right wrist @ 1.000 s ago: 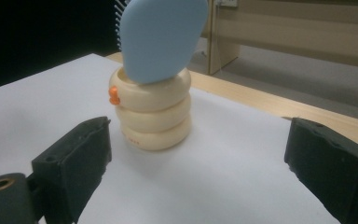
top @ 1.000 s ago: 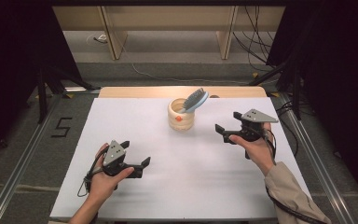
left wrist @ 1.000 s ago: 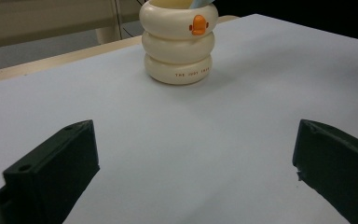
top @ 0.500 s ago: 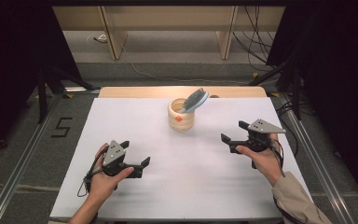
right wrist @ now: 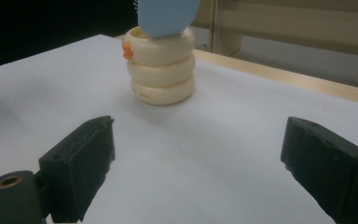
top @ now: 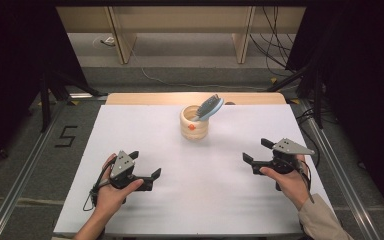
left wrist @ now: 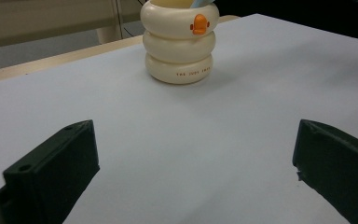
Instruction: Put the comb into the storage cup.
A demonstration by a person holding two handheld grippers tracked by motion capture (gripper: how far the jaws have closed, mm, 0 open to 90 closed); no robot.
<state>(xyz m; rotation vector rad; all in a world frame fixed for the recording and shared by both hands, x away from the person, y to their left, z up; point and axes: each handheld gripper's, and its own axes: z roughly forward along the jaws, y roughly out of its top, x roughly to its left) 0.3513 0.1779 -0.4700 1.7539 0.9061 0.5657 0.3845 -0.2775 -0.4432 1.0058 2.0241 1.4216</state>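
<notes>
Hairbrush (top: pixel 209 107) handle hidden inside the cup (top: pixel 194 129), brush head cut off by top edge, cup lettering too small to read

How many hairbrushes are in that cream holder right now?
1. A blue hairbrush stands in the cream ringed holder at the table's far middle, head leaning over the rim. The holder's inside is hidden, so smaller items could be there.

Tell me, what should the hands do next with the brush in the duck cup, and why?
Probably rest: the right gripper could settle onto the white table. The hairbrush already stands in the cream duck cup, and both grippers are open, holding nothing, well apart from it.
</notes>
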